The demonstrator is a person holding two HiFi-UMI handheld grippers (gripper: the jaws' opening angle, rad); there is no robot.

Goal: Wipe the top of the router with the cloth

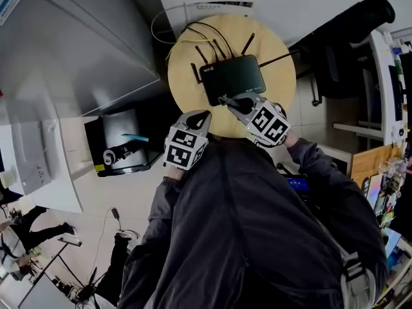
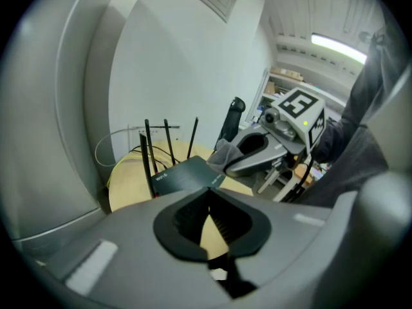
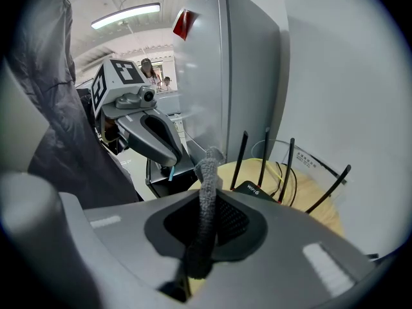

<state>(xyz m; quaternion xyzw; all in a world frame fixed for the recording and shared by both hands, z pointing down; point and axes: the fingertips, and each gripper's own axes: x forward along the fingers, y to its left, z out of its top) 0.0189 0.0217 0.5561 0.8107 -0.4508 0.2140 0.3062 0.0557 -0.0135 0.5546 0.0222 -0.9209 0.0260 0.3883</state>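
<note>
Round wooden table [image 1: 278, 98] by white wall carries black router [image 1: 233, 77], antennas up. Right gripper [image 3: 209, 172] clamps grey cloth [image 3: 207, 195] at router's near edge; cloth likely soft, limp, light, so bunched pinch suits. Left gripper [image 2: 207, 201] closed, empty.

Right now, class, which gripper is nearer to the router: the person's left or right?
Right. The right gripper, shut on the cloth, reaches the router's near edge; the left gripper sits at the table's rim, short of the router.
</note>
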